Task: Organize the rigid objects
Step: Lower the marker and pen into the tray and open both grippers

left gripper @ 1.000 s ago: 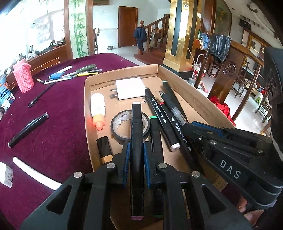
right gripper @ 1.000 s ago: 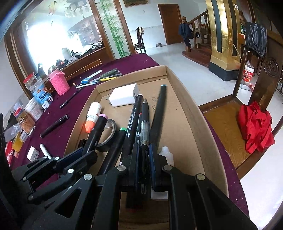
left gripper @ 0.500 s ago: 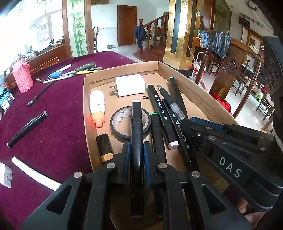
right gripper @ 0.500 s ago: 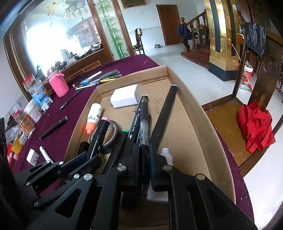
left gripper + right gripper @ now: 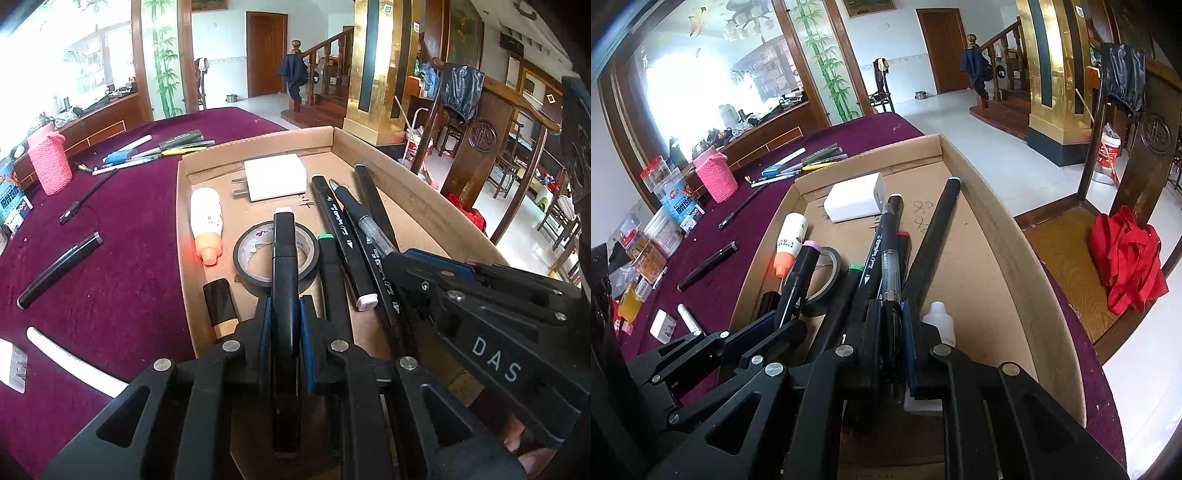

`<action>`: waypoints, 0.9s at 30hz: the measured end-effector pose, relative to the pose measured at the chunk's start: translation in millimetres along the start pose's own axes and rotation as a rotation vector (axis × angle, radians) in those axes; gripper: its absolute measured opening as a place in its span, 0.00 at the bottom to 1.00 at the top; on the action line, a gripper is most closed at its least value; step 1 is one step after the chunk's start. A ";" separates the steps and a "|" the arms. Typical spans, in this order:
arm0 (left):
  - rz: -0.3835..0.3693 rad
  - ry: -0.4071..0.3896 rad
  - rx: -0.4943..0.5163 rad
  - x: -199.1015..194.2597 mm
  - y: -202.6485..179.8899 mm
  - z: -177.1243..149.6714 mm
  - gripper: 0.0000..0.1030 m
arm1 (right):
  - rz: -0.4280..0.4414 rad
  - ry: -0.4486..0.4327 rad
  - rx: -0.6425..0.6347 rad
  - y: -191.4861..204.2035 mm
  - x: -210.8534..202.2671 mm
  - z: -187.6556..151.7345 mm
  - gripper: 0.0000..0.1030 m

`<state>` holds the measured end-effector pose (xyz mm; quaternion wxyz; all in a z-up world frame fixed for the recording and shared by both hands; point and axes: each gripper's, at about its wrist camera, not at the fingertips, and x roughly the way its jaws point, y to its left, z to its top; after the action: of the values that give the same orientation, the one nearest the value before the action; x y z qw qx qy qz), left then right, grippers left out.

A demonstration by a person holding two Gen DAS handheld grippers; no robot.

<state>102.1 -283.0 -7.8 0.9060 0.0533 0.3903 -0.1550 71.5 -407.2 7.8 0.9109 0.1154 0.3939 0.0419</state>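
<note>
My left gripper (image 5: 284, 317) is shut on a black marker (image 5: 283, 258) whose pale cap end reaches over a black tape roll (image 5: 243, 273) in the cardboard box (image 5: 332, 133). In the right wrist view that left gripper (image 5: 775, 325) shows at lower left, with the marker's pink cap (image 5: 812, 245) above the tape roll (image 5: 833, 275). My right gripper (image 5: 891, 325) is shut on a clear-barrelled gel pen (image 5: 891, 273). The left wrist view shows the right gripper (image 5: 402, 258) on that gel pen (image 5: 371, 229). Both grippers hang over the box's near end.
The box also holds a white charger (image 5: 275, 177), an orange-capped glue bottle (image 5: 207, 229), several black markers (image 5: 343, 240), a long black pen (image 5: 934, 236) and a small white dropper bottle (image 5: 940, 321). Loose pens (image 5: 59, 269) and a pink knitted cup (image 5: 50, 166) lie on the purple cloth. A chair with red cloth (image 5: 1126, 266) stands at right.
Both grippers keep their grips. The box and its contents have shifted only slightly in both views.
</note>
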 end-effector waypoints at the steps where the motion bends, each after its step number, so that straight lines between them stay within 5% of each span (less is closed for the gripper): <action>1: 0.001 0.000 0.001 -0.4 -0.7 -0.4 0.12 | 0.003 0.002 0.003 -0.3 -0.2 -0.5 0.13; 4: 0.005 -0.002 0.010 -0.7 -1.8 -0.2 0.17 | 0.010 0.000 0.010 -0.4 -4.0 -1.7 0.24; 8: 0.021 -0.035 0.020 -6.5 -3.3 1.0 0.45 | 0.010 -0.009 0.004 1.1 -9.2 -2.5 0.29; 27: -0.008 -0.138 -0.038 -48.0 12.2 10.5 0.46 | 0.025 -0.124 0.030 0.2 -63.7 1.0 0.30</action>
<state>82.2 -262.2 33.8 0.9309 0.0240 0.3300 -0.1544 28.5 -417.8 53.6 0.9312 0.1363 0.3357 0.0401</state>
